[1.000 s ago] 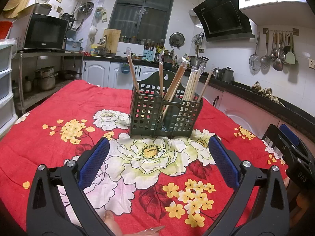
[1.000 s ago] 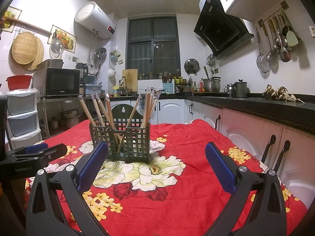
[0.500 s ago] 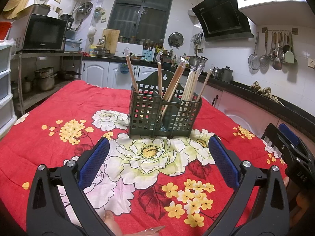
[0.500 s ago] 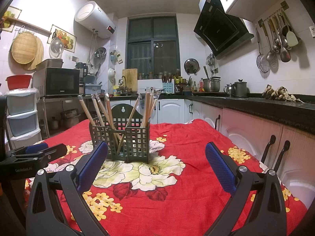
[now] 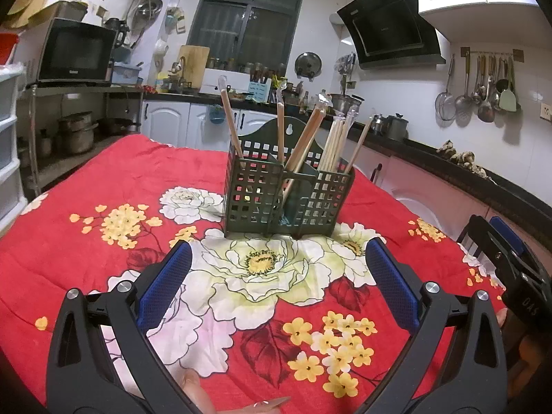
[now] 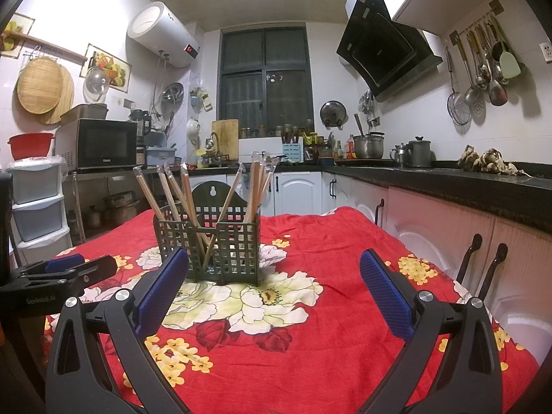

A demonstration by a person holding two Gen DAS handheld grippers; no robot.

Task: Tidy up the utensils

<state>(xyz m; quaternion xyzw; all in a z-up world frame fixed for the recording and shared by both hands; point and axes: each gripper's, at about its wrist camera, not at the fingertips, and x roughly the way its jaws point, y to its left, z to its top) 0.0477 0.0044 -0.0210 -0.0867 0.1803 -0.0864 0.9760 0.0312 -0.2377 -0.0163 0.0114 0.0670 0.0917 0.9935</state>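
Both grippers, left (image 5: 276, 276) and right (image 6: 274, 284), are empty, fingers spread; the chopstick caddy (image 5: 288, 196) stands ahead. Pinch one chopstick (image 5: 230, 117) high; lift straight.

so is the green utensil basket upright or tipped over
Upright: the dark green slotted plastic basket stands flat on the red floral tablecloth, with wooden chopsticks leaning out of its top.

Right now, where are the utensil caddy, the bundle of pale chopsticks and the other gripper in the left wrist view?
utensil caddy (image 5: 255, 203), left wrist view, on its front lattice wall.
pale chopsticks (image 5: 333, 145), left wrist view, mid-shaft of the bundle.
right gripper (image 5: 500, 252), left wrist view, on its black finger at the right edge.
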